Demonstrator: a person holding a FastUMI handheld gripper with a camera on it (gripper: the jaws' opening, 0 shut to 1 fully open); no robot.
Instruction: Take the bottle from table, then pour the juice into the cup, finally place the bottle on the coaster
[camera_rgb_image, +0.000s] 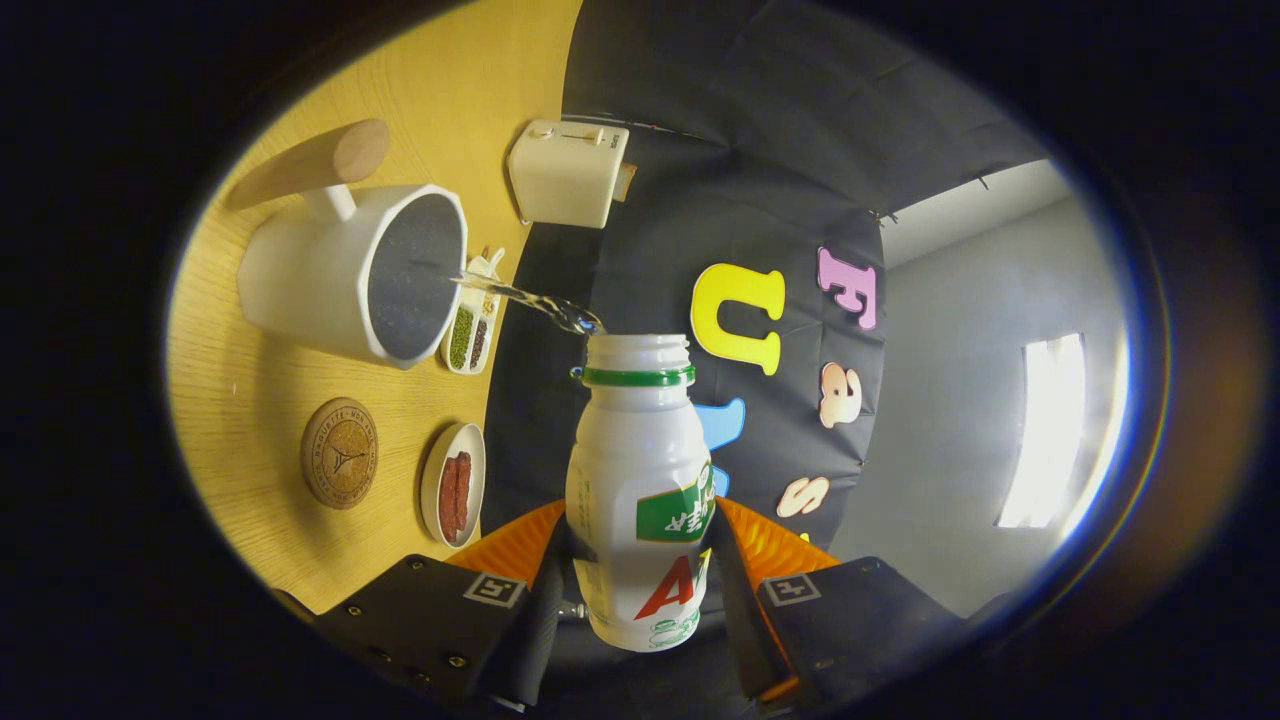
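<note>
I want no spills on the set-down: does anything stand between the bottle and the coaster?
Nothing visible does. The tool is shut on the bottle, pouring into the cup; the coaster lies bare beside the cup.

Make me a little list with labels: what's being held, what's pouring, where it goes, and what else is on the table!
held: bottle, cap off, tipped sideways
gripper: shut on the bottle, a finger on each side
pouring: thin stream from the bottle mouth into the cup
cup: white, wooden handle
coaster: round cork, bare, beside the cup
also on table: toaster, dish of sausages, tray of beans
</note>
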